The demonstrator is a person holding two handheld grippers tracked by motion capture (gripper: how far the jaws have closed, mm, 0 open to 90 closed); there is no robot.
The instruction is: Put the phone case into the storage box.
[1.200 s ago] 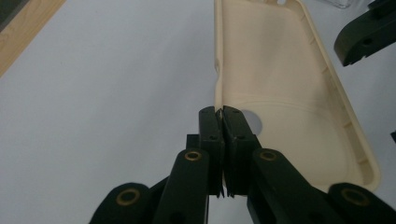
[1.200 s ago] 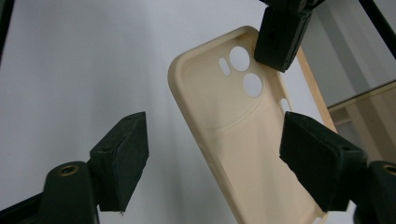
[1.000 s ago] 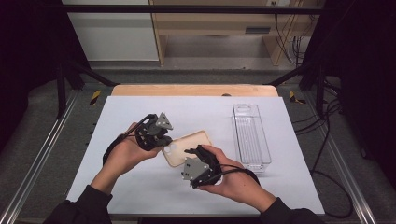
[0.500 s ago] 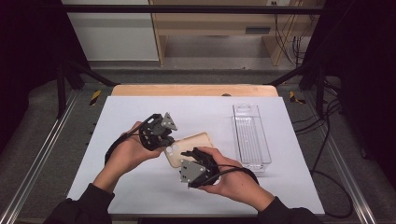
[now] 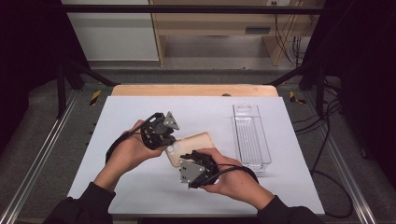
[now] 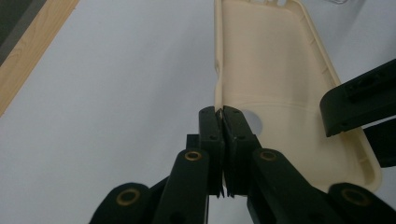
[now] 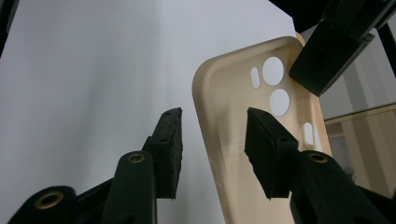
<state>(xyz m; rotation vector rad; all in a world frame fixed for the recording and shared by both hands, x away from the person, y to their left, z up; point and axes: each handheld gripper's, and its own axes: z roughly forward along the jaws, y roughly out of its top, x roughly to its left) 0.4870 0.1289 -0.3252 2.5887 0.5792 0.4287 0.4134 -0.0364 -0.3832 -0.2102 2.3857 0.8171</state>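
From my remote seat, nearest the person, the right tool has its jaws spread, straddling one long edge of the cream phone case without closing on it (the right gripper view shows a gap on either side of the edge). Just beyond, the left tool has its jaws pressed together, pinching the rim of the case near its camera cut-outs. The case is held tilted between the two tools above the white worktop. Right of the case, well apart, a clear plastic tray lies lengthwise on the worktop.
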